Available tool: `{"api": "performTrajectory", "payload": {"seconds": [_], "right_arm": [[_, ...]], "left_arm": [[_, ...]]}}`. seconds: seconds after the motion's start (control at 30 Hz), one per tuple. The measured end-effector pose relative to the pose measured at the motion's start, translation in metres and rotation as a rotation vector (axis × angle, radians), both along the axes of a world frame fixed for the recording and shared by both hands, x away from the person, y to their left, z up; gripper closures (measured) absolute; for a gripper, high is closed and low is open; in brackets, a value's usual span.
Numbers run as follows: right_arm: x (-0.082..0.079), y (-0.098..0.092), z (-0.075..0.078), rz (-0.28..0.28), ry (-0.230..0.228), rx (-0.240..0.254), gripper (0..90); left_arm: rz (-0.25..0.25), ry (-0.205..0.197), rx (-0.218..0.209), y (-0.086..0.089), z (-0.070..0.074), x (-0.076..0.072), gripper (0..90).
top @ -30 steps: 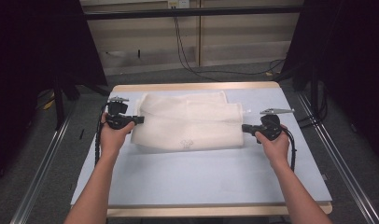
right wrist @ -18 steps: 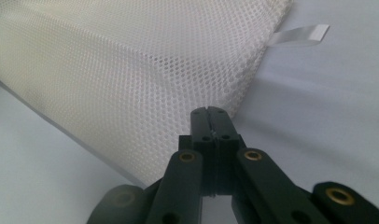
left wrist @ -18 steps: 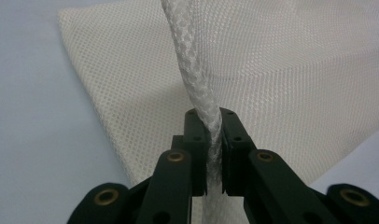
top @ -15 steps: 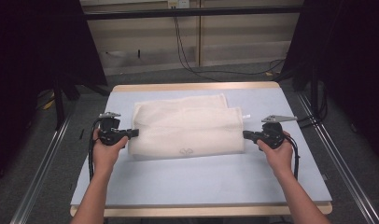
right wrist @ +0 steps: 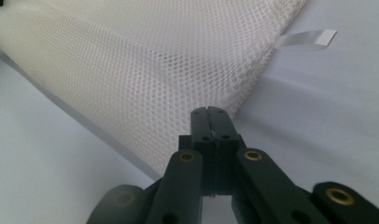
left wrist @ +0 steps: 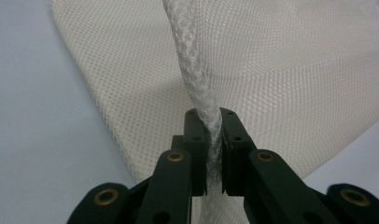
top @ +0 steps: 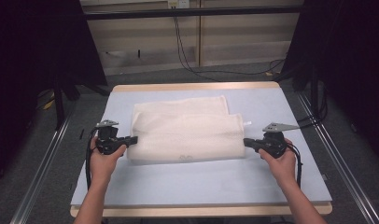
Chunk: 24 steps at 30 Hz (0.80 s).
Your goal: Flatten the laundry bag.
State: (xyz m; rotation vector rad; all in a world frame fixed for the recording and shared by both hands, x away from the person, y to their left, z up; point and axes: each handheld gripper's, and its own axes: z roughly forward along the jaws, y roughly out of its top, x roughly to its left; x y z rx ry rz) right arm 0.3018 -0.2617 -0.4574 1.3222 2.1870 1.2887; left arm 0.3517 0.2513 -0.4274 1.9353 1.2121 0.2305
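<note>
Two grippers pinch the white mesh bag (top: pixel 185 135), which lies folded in the middle of the table (top: pixel 197 182). The left gripper (top: pixel 131 139) is closed tight on a bunched edge at the left. The right gripper (top: pixel 247 141) is closed flat on the right corner. Pulling too hard could slip the thin mesh free, and the fold would flop open.

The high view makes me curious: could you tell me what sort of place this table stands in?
Probably a lab or recording bay rather than a home. The table stands on a grey floor between metal rails, dark curtains hang at both sides, and cables trail down the plain back wall.
</note>
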Motion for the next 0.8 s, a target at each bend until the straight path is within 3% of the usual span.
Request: {"api": "performTrajectory", "payload": {"seconds": [0.5, 0.8], "right_arm": [[-0.018, 0.001, -0.006, 0.042, -0.001, -0.023, 90.0], [-0.022, 0.004, -0.012, 0.053, 0.026, -0.023, 90.0]], "left_arm": [[0.001, 0.015, -0.032, 0.006, -0.016, -0.020, 83.2], [-0.001, 0.026, -0.042, 0.009, -0.023, -0.029, 83.0]]}}
